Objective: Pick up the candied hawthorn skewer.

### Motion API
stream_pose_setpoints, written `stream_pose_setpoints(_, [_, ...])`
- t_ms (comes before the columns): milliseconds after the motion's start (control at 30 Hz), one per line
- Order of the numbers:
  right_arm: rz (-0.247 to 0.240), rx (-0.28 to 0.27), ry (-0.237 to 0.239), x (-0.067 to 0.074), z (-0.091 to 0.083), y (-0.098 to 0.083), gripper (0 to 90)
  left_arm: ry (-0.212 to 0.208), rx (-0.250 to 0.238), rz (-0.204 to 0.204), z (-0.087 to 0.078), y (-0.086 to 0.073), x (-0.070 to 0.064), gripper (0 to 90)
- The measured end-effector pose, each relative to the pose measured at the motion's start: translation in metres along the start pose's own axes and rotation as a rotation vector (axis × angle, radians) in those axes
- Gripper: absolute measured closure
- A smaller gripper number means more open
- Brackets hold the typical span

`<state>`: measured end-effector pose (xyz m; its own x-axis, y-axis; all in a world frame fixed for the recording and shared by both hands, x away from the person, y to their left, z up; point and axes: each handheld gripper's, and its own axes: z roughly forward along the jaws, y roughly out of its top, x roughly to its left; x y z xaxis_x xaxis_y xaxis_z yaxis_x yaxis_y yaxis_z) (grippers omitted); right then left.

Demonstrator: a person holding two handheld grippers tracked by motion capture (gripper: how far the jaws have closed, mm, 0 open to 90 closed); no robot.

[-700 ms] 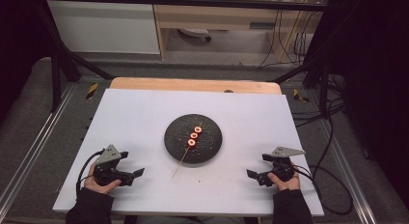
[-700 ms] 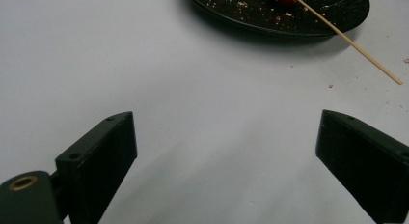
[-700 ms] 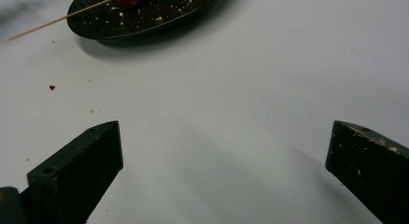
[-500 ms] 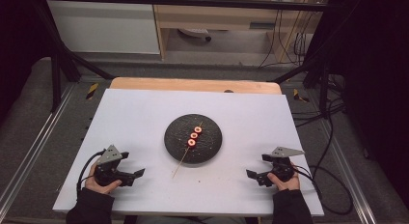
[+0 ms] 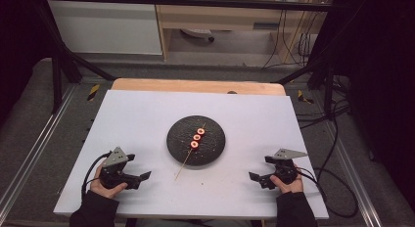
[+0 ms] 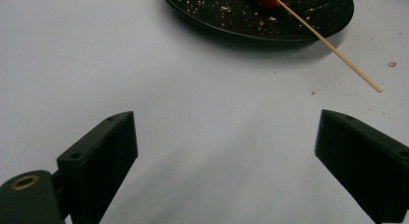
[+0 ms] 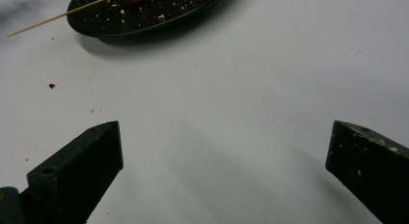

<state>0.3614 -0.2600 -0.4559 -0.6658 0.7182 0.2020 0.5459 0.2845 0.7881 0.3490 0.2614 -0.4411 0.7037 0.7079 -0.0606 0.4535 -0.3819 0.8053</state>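
Resting low on the white table [image 5: 147, 119], both grippers sit with jaws spread wide and nothing between them. Left gripper [image 5: 138, 179] lies near the front edge; right gripper [image 5: 258, 179] mirrors it on the other side. Neither touches the work.

The skewer [image 5: 192, 148] lies ahead of both claws, between them, across a black plate [image 5: 215, 146]. Three red fruit slices [image 5: 197, 137] are threaded on it over the plate. Its bare tail overhangs the near rim and points out over the table. From the left gripper the tail [image 6: 333, 49] runs ahead and to the right; from the right gripper it sticks out ahead and to the left [image 7: 58, 15].

Risks, as judged from here:
- The stick is thin and round. A pinch on the tail alone could let it roll or twist in the jaws, and the loaded end would droop.
- Lifting by the tail levers the weight of the fruit against the grip; the slices could slide along the stick or drop onto the plate.
- A claw coming in low could catch the plate rim and shove the plate across the smooth table, skewer with it.
- Crumbs [image 7: 51, 86] dot the table, and specks cling to the right gripper's jaw; residue may make the pads slick.
- Both claws closing in toward the plate at once could bump each other.
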Motion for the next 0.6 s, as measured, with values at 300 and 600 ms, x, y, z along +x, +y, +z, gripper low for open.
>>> stream_pose_setpoints(300, [0.001, 0.004, -0.004, 0.001, 0.0, 0.001, 0.5, -0.014, 0.012, 0.003, 0.007, 0.009, -0.014, 7.1])
stream_pose_setpoints(600, [-0.006, 0.007, -0.008, 0.002, 0.002, 0.002, 0.5, -0.008, 0.022, 0.003, 0.013, 0.019, -0.025, 7.2])
